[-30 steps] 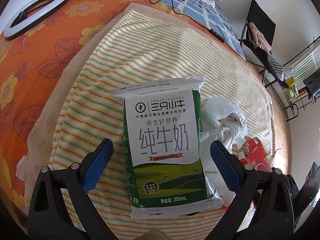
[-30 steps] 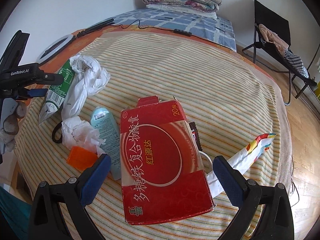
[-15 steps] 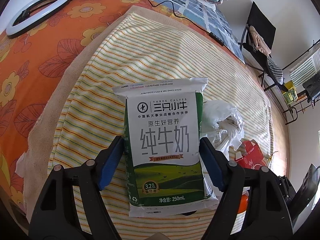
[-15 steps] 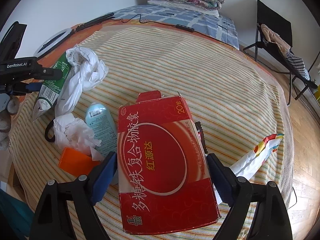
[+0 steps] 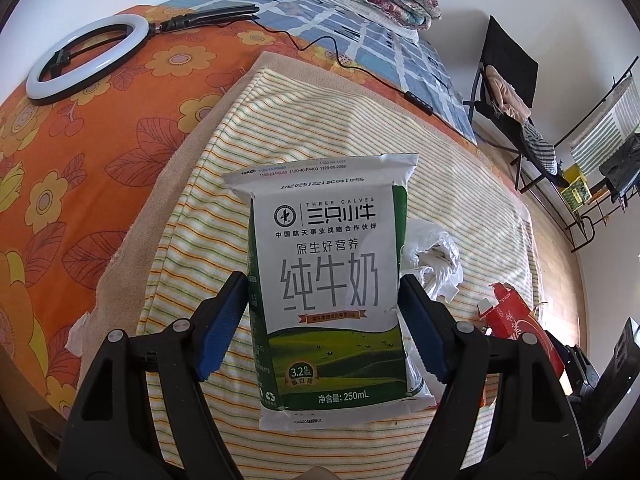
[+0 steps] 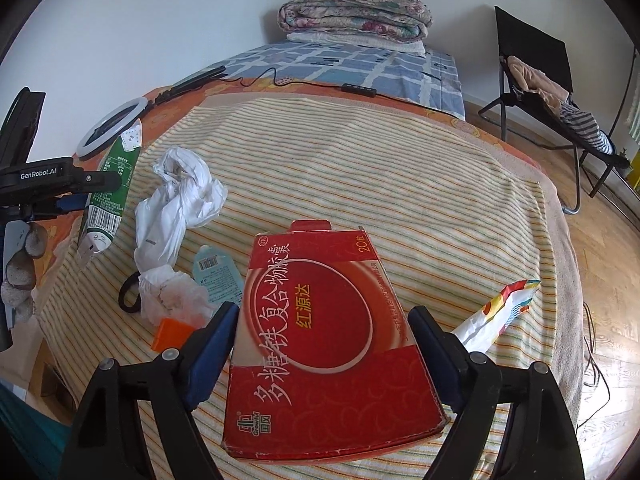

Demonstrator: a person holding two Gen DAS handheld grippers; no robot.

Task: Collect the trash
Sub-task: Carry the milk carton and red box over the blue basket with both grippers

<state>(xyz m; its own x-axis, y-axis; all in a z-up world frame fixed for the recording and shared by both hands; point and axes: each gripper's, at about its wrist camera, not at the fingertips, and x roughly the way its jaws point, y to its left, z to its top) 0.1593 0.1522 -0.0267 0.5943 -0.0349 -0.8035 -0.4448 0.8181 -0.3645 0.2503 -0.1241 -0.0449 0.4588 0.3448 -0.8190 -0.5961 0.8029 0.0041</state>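
Observation:
My left gripper (image 5: 322, 300) is shut on a white and green 250 mL milk pouch (image 5: 328, 280), lifted above the striped cloth (image 5: 320, 128). My right gripper (image 6: 322, 330) is shut on a flat red cardboard box (image 6: 324, 340), held just above the cloth. In the right wrist view the left gripper (image 6: 76, 192) shows at the far left with the pouch (image 6: 110, 192). Crumpled white paper (image 6: 176, 200), a blue packet (image 6: 216, 272), a tissue wad (image 6: 168, 292), an orange piece (image 6: 172, 334) and a colourful wrapper (image 6: 500, 312) lie on the cloth.
The cloth covers an orange flowered bed sheet (image 5: 80, 140). A ring light (image 5: 82, 56) with its cable lies at the far left. Folded quilts (image 6: 356, 20) sit at the head. A black chair (image 6: 540, 80) with clothes stands on the wood floor to the right.
Both grippers have closed: the left on the milk pouch, the right on the red box. The left gripper has lifted the pouch off the cloth.

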